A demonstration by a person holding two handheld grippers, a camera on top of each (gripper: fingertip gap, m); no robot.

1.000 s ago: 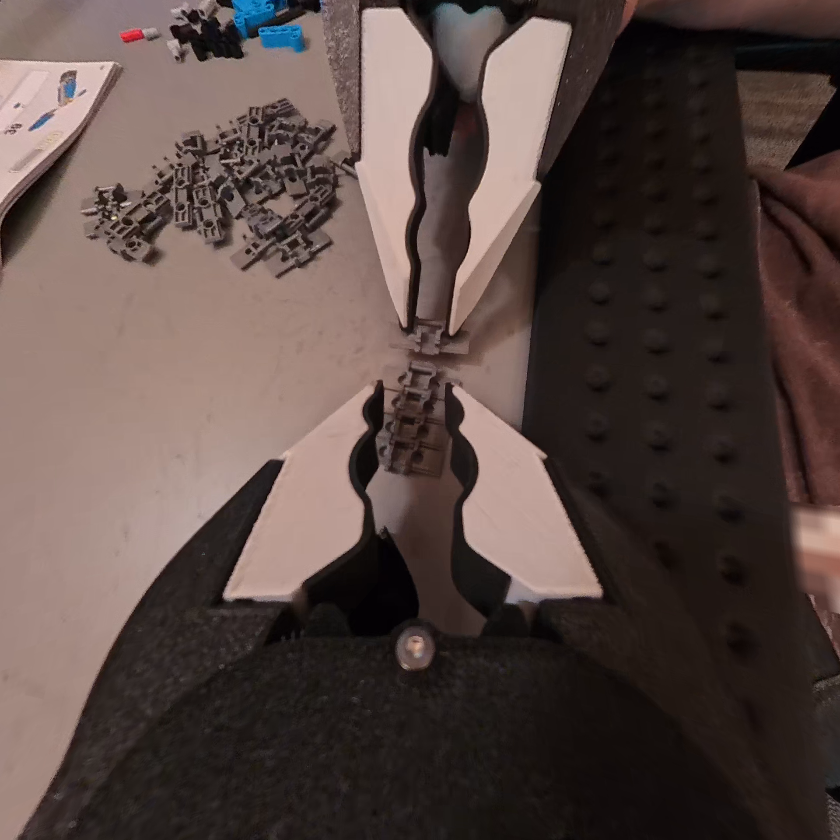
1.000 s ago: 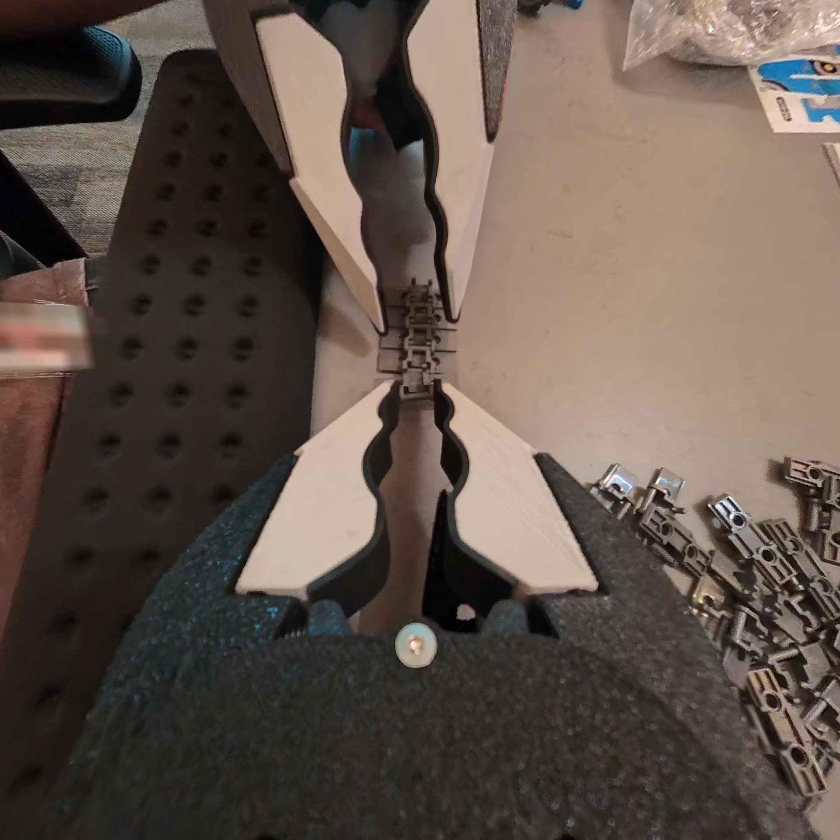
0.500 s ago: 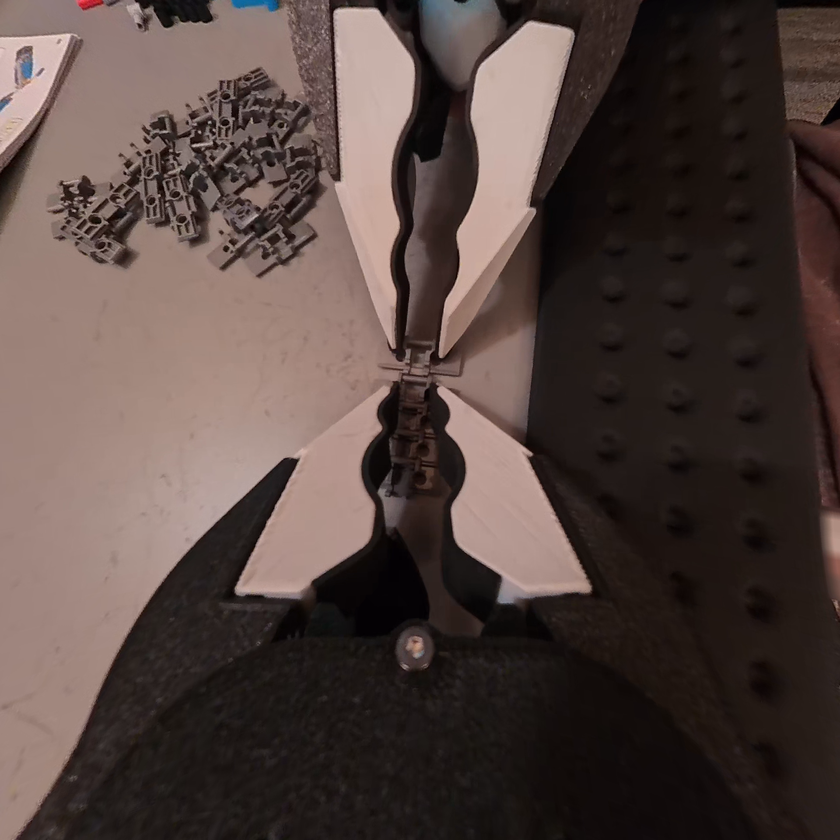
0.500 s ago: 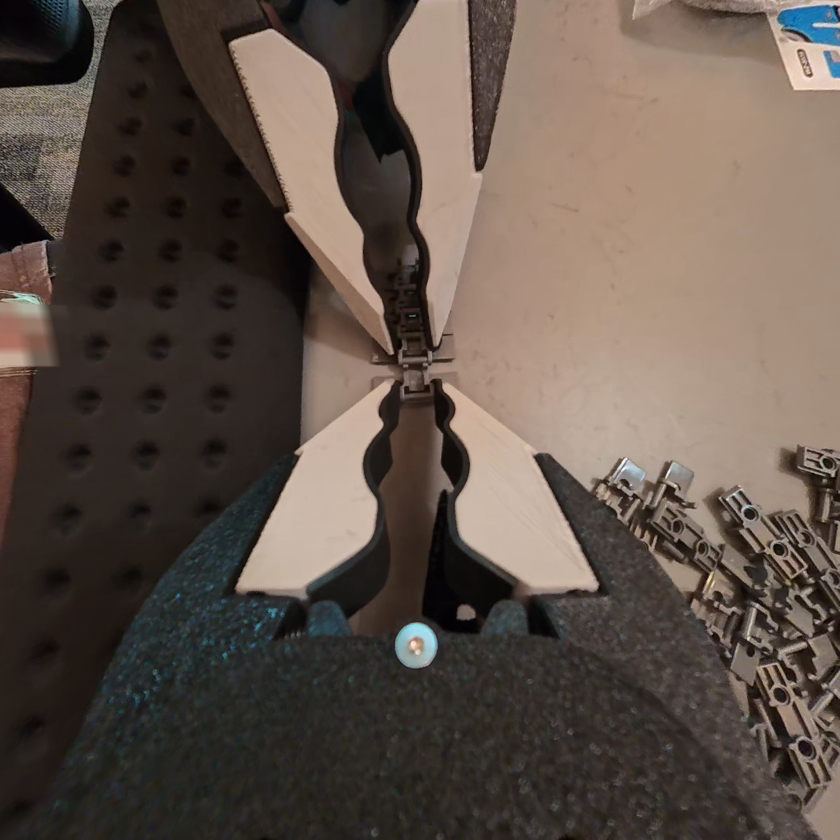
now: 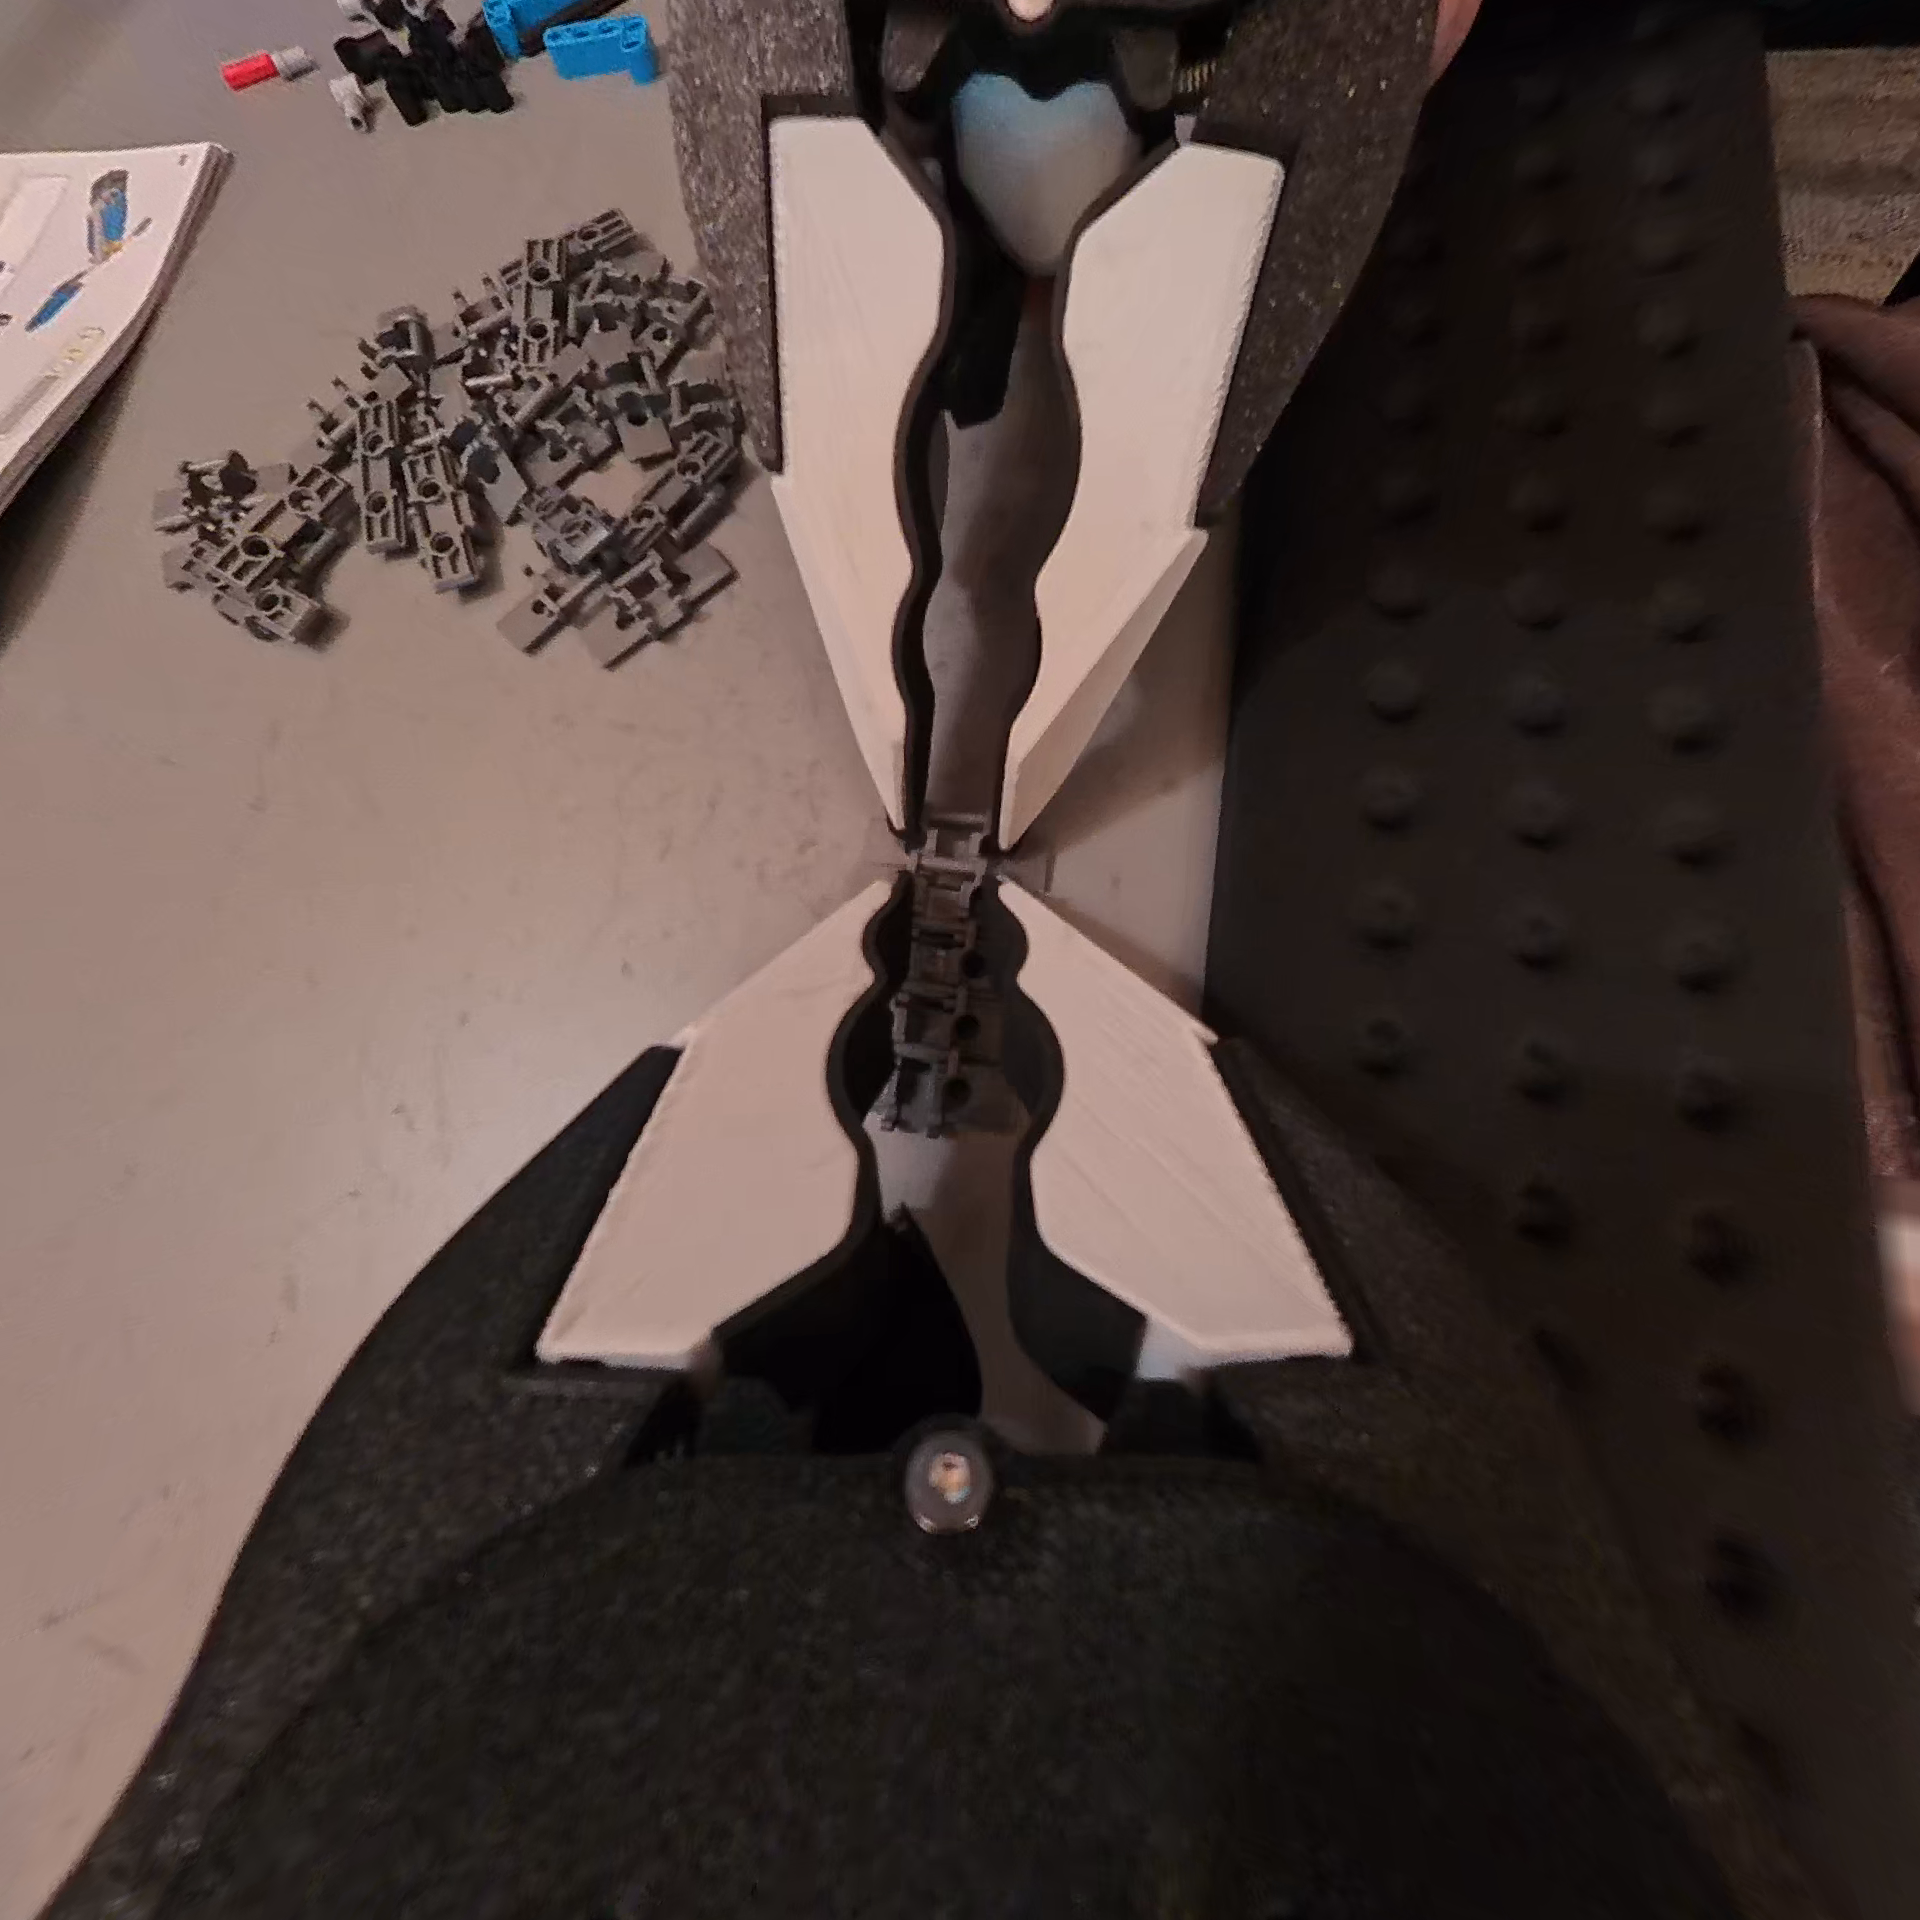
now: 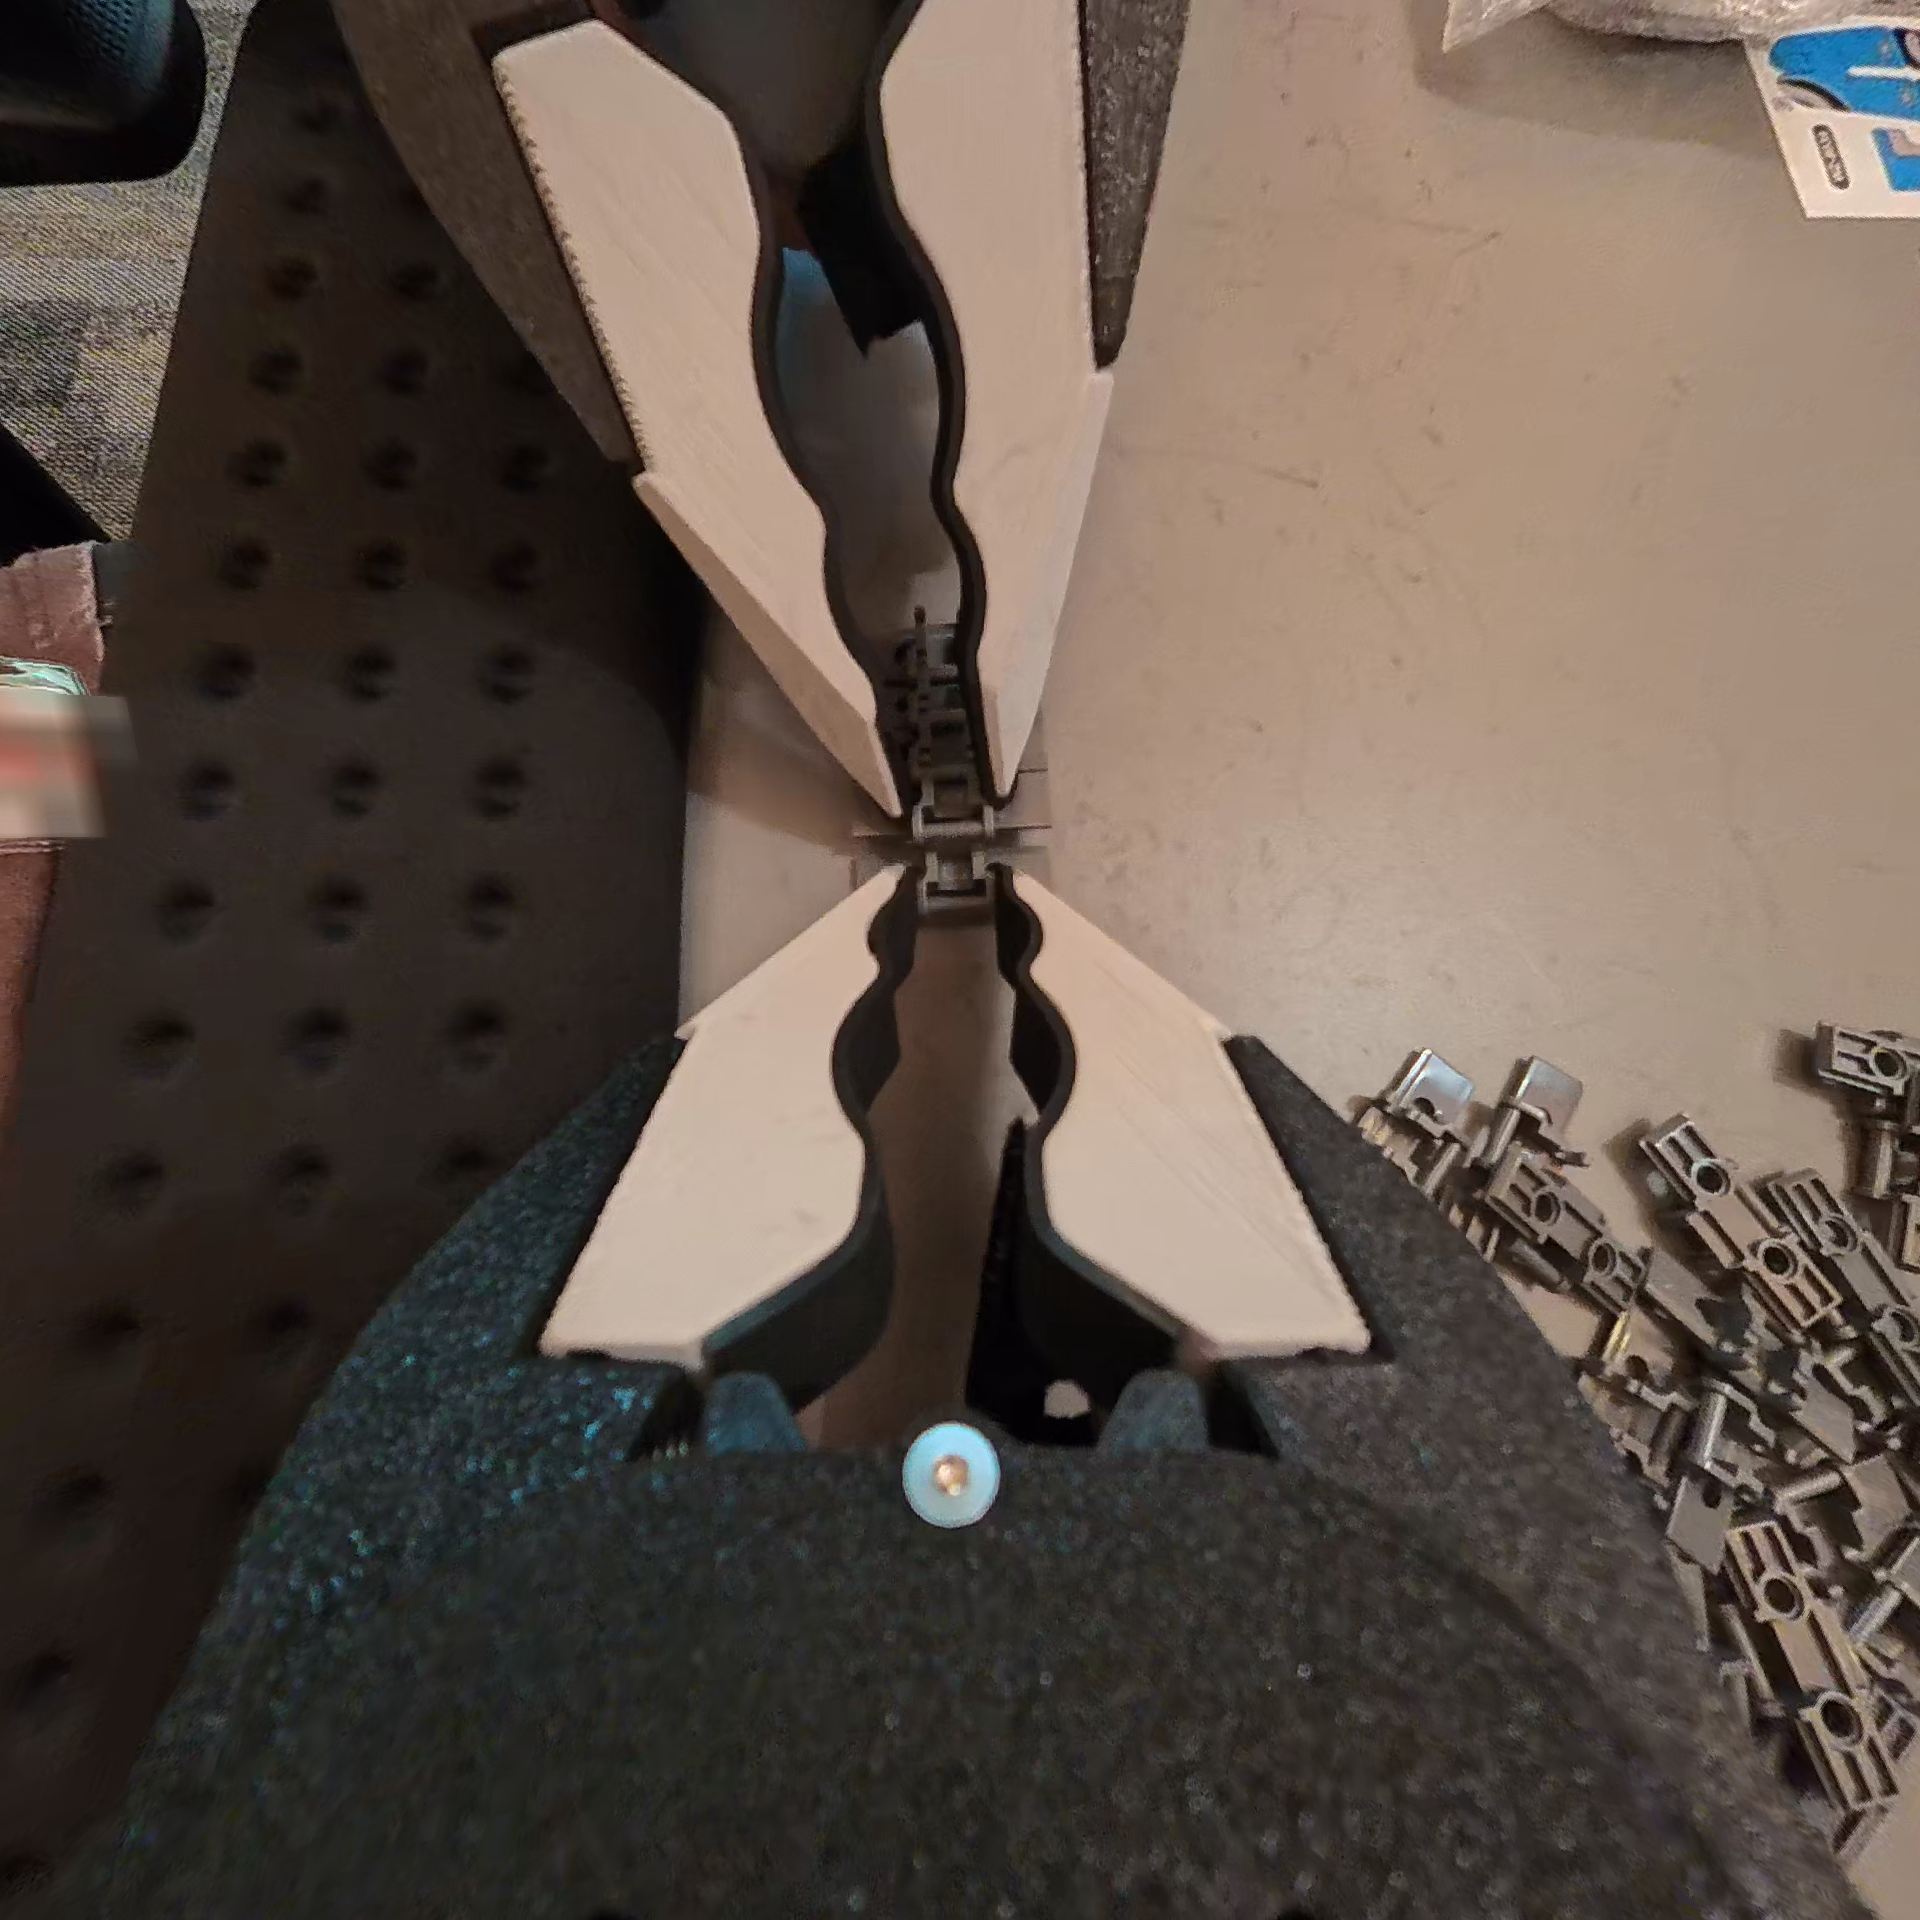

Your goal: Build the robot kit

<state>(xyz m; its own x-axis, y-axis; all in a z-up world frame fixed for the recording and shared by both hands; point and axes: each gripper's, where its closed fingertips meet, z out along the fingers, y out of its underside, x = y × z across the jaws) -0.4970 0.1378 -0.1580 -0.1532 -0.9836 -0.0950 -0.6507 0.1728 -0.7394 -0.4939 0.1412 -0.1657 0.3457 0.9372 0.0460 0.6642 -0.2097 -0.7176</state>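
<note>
My left gripper [image 5: 951, 883] clamps a grey track-link chain [image 5: 940, 997]; my right gripper [image 6: 951, 883] pinches one grey link [image 6: 948, 881], tip to tip, near the worktop [image 5: 364, 935] edge.

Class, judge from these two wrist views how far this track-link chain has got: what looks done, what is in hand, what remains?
Done: a short chain of several grey links is joined, held in the left gripper. In hand: the right gripper pinches a single link tip to tip against the chain's end; whether it has clicked in cannot be told. Left: a pile of loose links lies on the table.
</note>
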